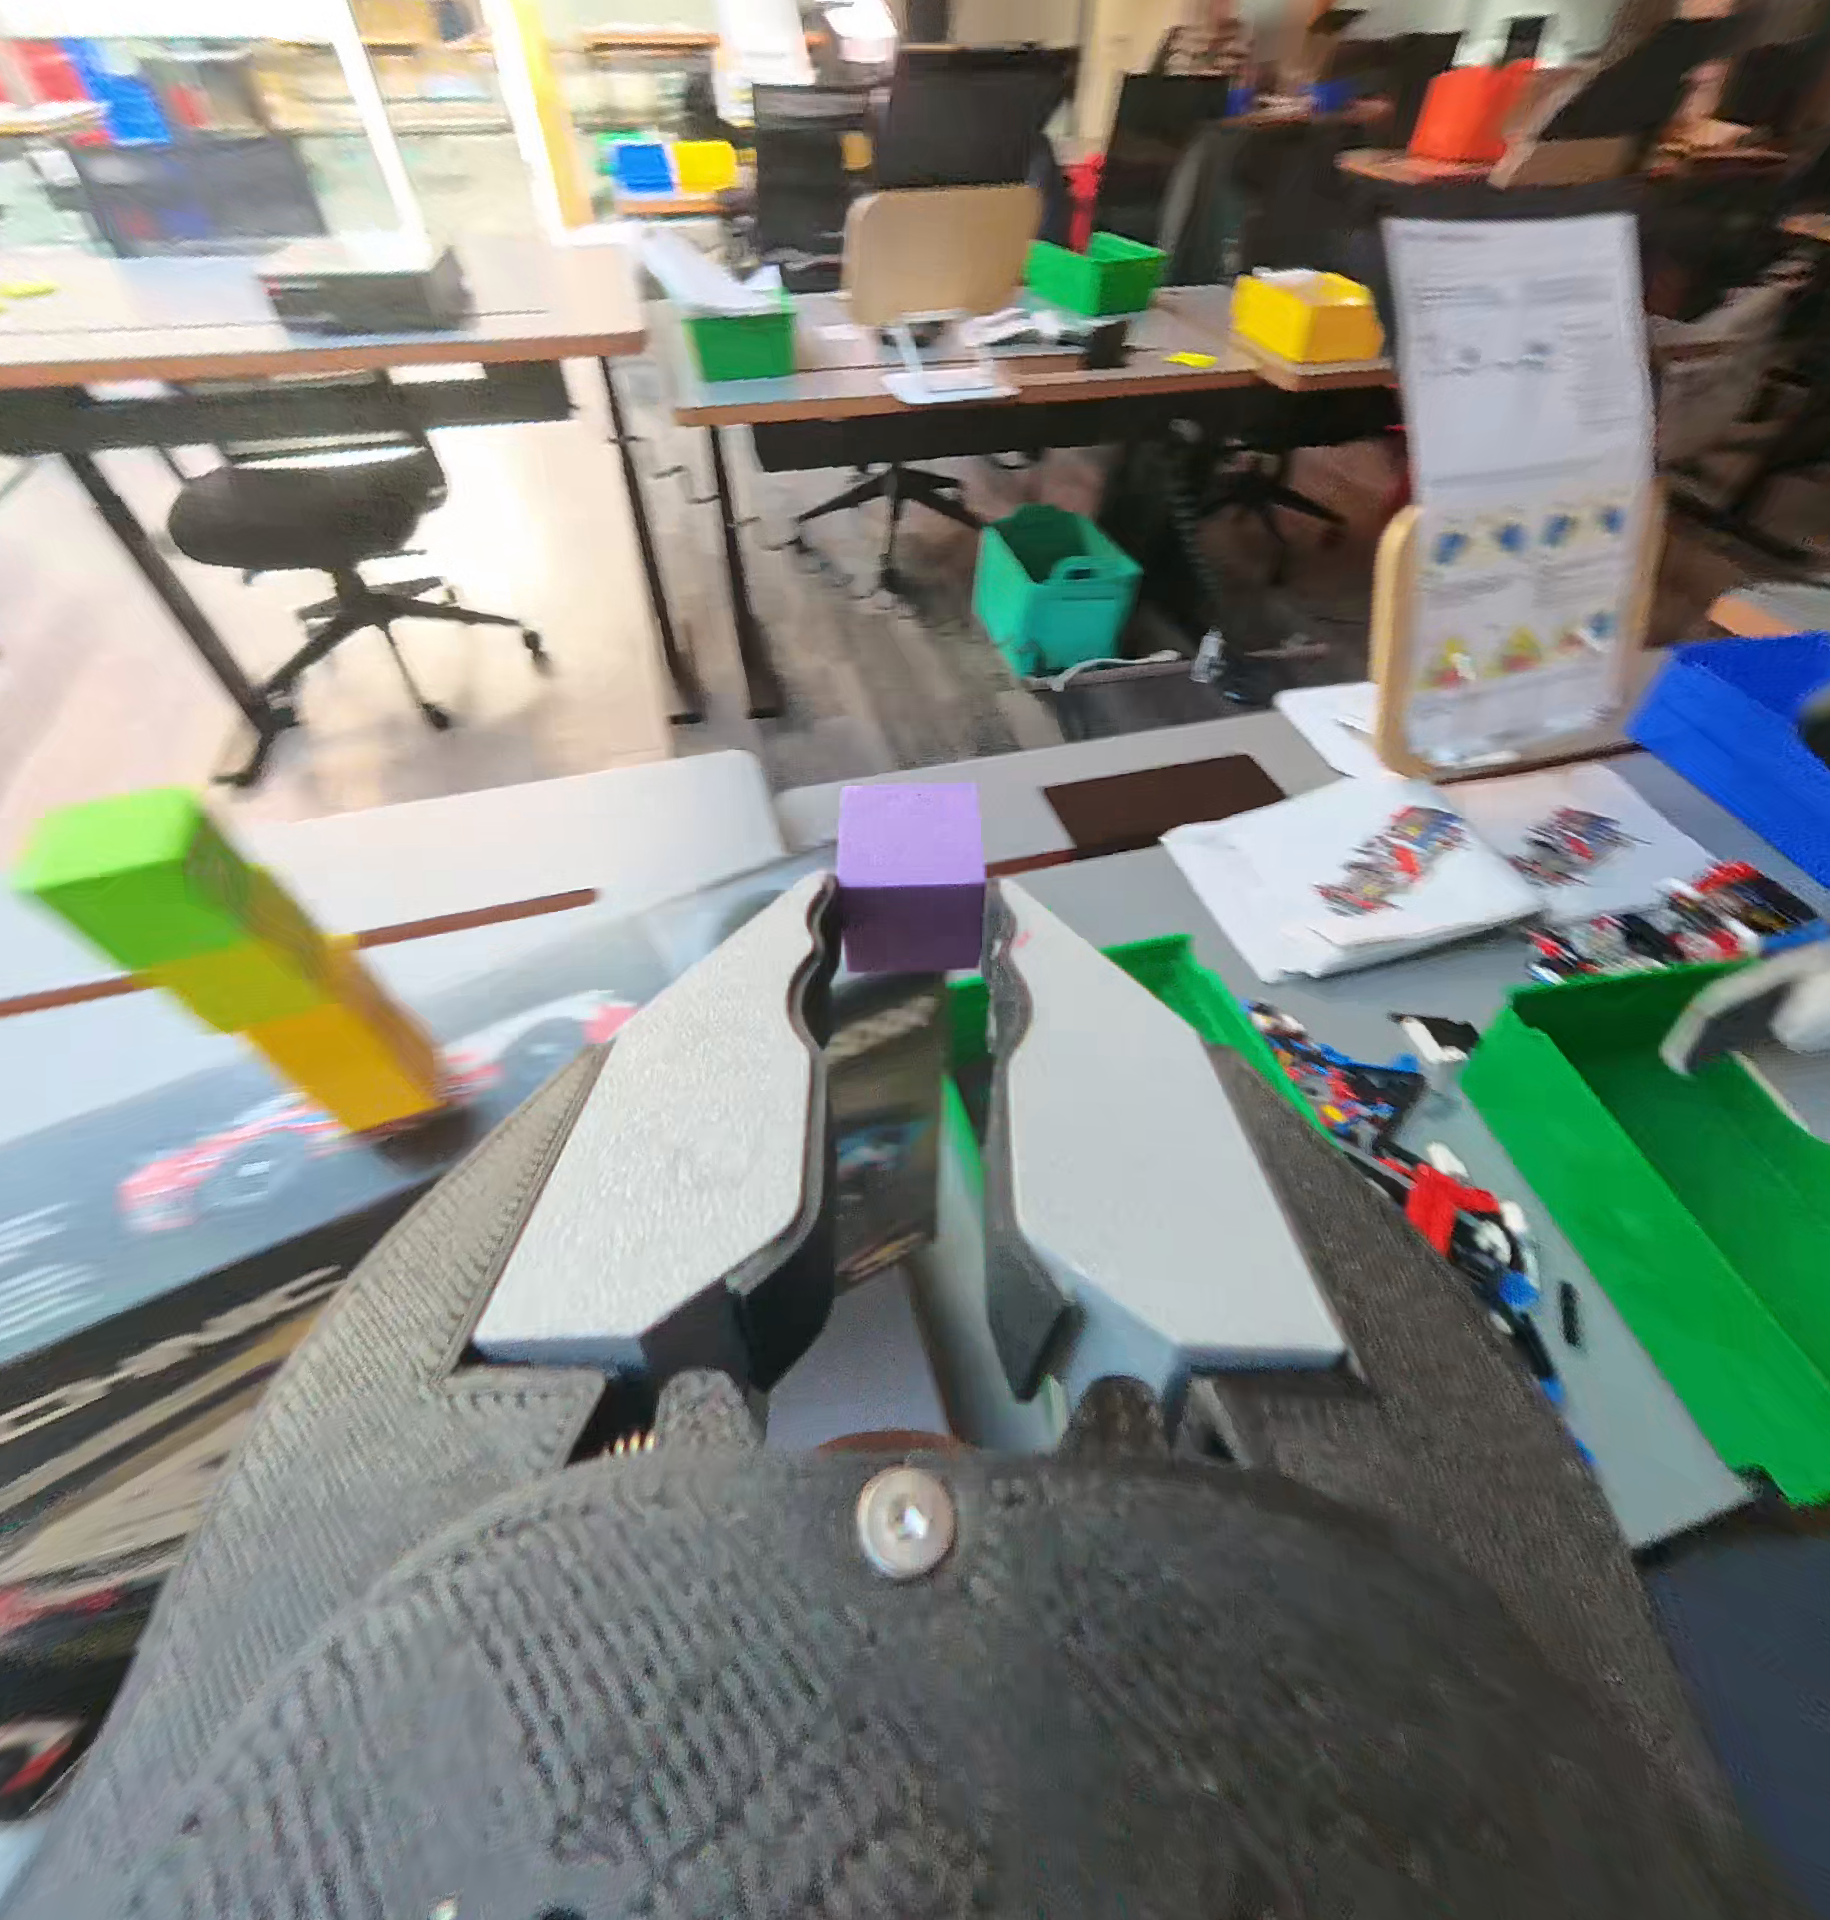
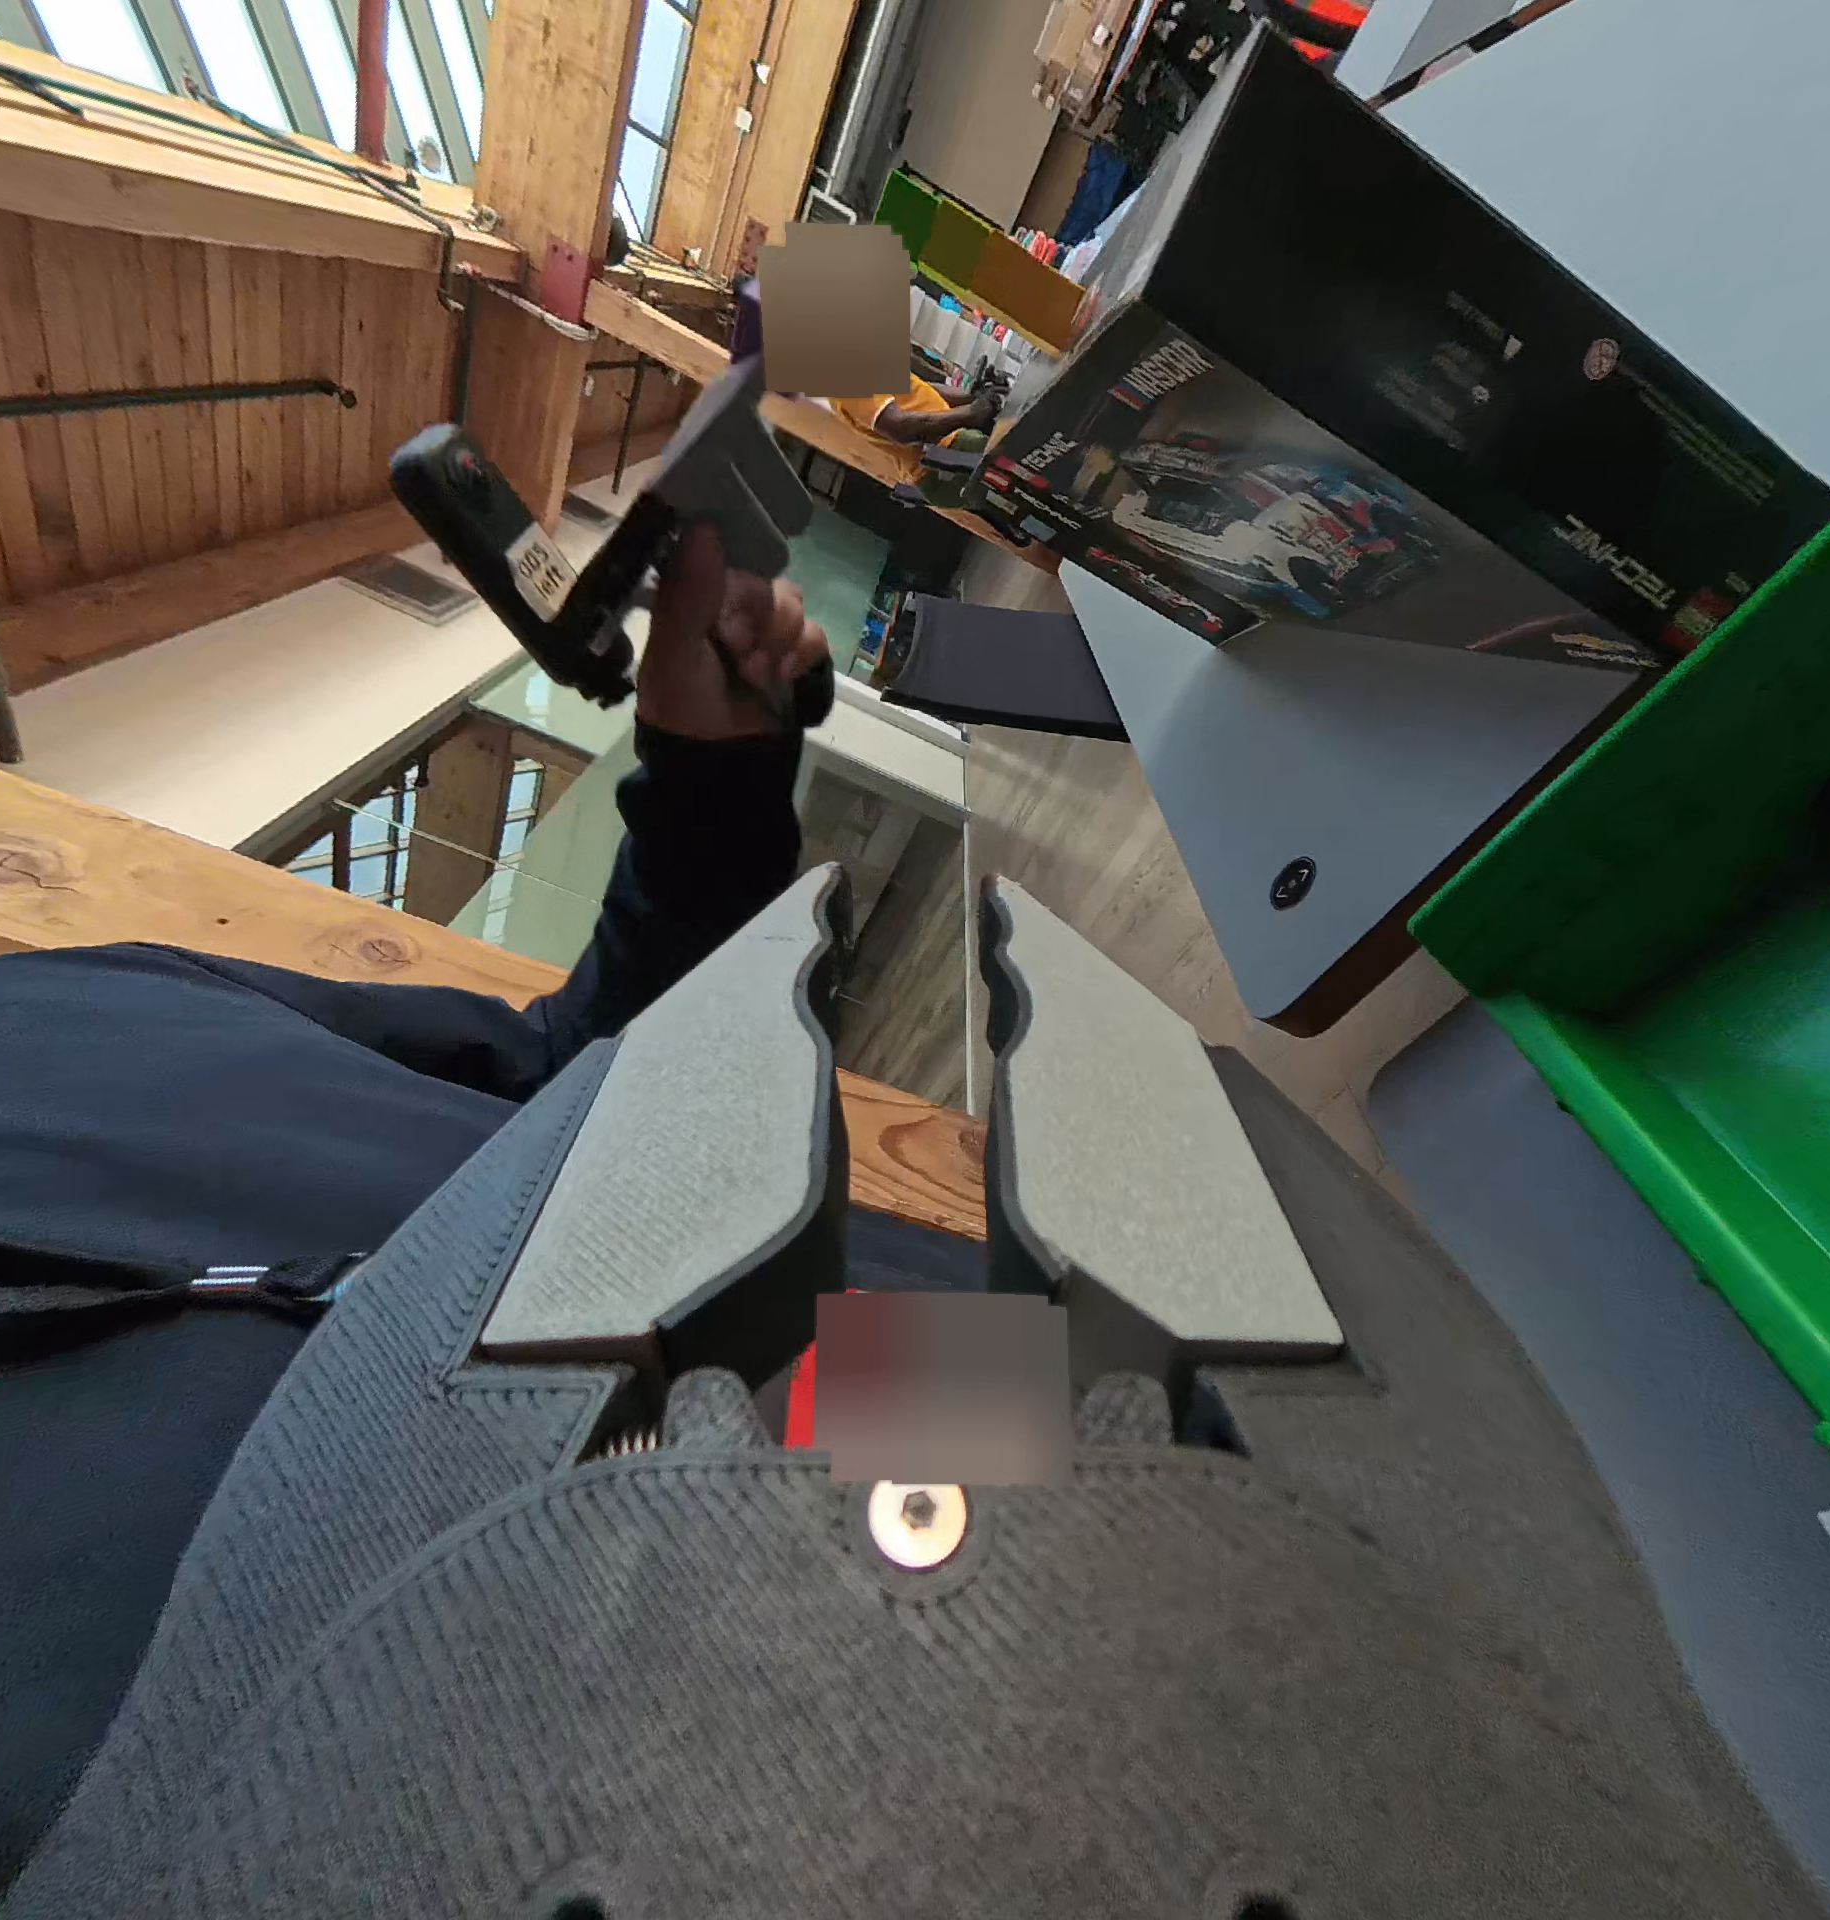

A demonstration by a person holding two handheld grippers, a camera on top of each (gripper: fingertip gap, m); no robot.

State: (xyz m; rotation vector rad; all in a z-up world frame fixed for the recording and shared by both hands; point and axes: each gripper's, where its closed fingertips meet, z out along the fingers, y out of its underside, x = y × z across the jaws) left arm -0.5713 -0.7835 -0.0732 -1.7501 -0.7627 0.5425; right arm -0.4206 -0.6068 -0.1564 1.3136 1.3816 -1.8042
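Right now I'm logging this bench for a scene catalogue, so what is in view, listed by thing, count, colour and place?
Cube: one, purple, pinched at the left gripper's fingertips.
Block stack: one, green over yellow-green over yellow, on the printed box, left.
Printed box: one, dark with a car picture, left on the table.
Open bins: two, green, right.
Small bricks: many, mixed colours, between the bins.
Booklets: two, white, far right.
Left gripper: grey, shut on the cube.
Right gripper: grey, parted, nothing between.
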